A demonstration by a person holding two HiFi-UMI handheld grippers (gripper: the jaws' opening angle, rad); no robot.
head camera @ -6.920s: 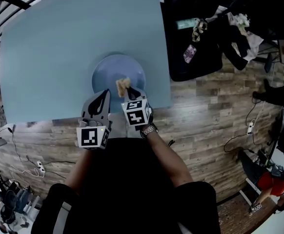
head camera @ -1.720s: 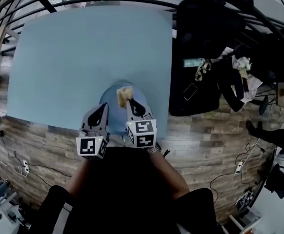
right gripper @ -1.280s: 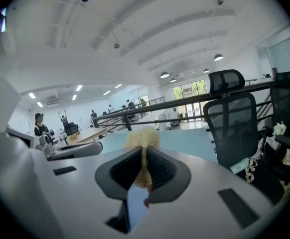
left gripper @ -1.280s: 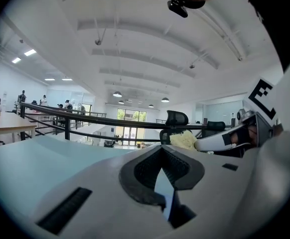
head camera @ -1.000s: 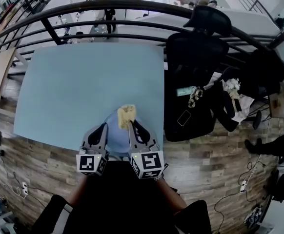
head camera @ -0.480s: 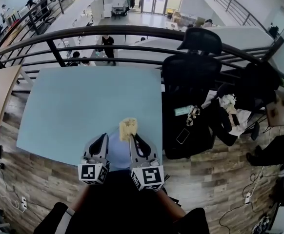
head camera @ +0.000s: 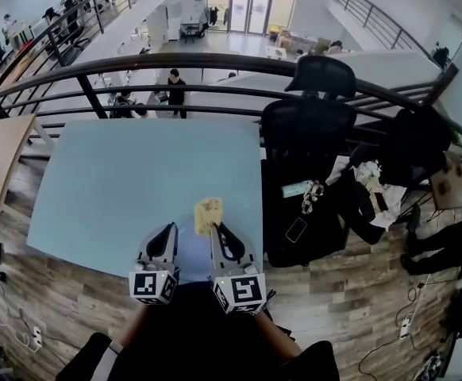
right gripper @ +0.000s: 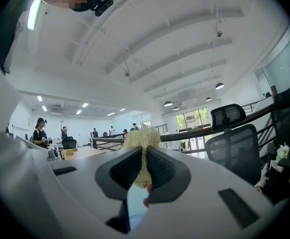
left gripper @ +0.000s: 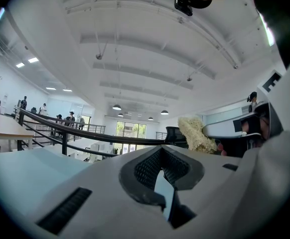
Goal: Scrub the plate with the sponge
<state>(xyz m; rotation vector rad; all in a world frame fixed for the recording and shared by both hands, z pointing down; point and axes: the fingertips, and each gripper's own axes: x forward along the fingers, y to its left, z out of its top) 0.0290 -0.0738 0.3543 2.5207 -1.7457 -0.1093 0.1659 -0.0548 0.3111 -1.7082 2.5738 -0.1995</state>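
Observation:
My right gripper is shut on a yellowish sponge, held up over the near edge of the light blue table. In the right gripper view the sponge sticks up between the dark pads of that gripper. My left gripper sits just left of it, jaws nearly together on a thin pale blue sliver, the plate seen edge-on. The blue plate shows partly between the two grippers. From the left gripper the sponge appears to the right. Both gripper views point upward at the ceiling.
A black office chair and dark bags with loose items stand right of the table. A dark railing runs behind the table, with people on the level beyond. Wooden floor lies under the table's near edge.
The head view has tipped up from the table to the railing and hall. Both grippers have risen together, and the sponge has lifted off the plate's face.

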